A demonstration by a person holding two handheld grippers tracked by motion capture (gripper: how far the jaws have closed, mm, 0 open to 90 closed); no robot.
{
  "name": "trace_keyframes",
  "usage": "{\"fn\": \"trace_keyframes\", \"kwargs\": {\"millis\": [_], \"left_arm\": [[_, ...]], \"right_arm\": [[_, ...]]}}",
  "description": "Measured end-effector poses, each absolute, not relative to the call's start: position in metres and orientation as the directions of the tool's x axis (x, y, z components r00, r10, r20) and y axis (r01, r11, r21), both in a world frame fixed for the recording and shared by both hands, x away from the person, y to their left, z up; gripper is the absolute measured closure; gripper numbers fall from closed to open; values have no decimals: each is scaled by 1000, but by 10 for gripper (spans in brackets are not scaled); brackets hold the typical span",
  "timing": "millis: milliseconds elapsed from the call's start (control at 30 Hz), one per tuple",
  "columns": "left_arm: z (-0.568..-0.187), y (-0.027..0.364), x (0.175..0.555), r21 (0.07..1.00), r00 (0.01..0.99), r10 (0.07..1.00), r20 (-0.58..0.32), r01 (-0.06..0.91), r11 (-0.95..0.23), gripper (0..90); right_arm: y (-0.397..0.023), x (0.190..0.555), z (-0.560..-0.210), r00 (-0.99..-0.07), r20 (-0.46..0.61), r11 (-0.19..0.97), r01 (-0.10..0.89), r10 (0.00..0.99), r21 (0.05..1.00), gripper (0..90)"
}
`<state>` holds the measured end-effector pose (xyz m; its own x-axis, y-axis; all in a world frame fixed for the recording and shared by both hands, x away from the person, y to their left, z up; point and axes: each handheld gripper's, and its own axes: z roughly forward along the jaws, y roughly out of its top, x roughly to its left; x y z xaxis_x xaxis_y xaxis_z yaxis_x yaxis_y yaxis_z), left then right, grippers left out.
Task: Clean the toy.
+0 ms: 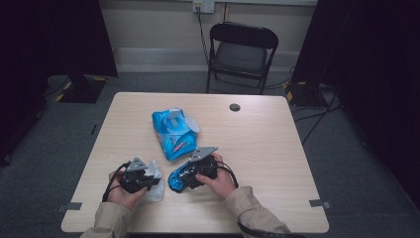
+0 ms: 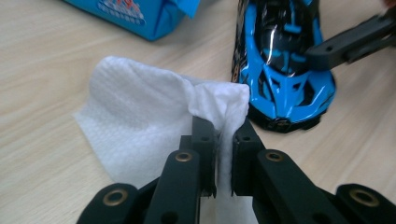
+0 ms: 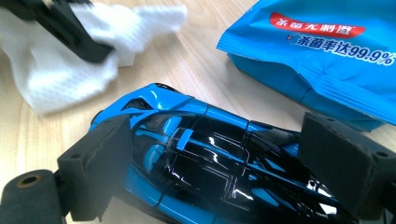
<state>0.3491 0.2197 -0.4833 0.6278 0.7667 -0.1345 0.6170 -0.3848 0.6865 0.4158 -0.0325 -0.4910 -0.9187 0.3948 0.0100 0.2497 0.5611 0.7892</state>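
A white wet wipe [image 2: 140, 112] lies partly on the table, one fold pinched upright in my left gripper [image 2: 223, 128], which is shut on it. In the high view the left gripper [image 1: 141, 176] sits near the table's front left with the wipe [image 1: 154, 184] under it. Just to its right, my right gripper [image 1: 190, 176] is shut on a glossy blue and black toy car [image 1: 177, 181]. In the right gripper view the gripper [image 3: 219, 154] has a foam pad pressed on each side of the car [image 3: 210, 140]. The car [image 2: 280, 70] rests on the table close beside the wipe.
A blue wet-wipe pack [image 1: 173, 131] with its flap lifted lies at mid table, just beyond both grippers. A dark cable hole [image 1: 235, 107] sits near the far edge of the table [image 1: 277, 188]. A black folding chair [image 1: 242, 49] stands behind the table.
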Motion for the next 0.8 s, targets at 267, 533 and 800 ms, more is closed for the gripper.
{"fn": "trace_keyframes", "kwargs": {"millis": [267, 533, 800], "left_arm": [[-491, 205, 351, 680, 657, 741, -140, 608, -410, 828], [-491, 201, 348, 678, 672, 725, -149, 603, -420, 833], [-489, 195, 339, 661, 686, 711, -154, 607, -441, 835]], "right_arm": [[-33, 415, -492, -917, 11, 554, 251, 399, 794, 96], [-33, 416, -492, -917, 12, 555, 252, 399, 793, 96], [-33, 416, -492, -918, 11, 556, 250, 397, 792, 97]]}}
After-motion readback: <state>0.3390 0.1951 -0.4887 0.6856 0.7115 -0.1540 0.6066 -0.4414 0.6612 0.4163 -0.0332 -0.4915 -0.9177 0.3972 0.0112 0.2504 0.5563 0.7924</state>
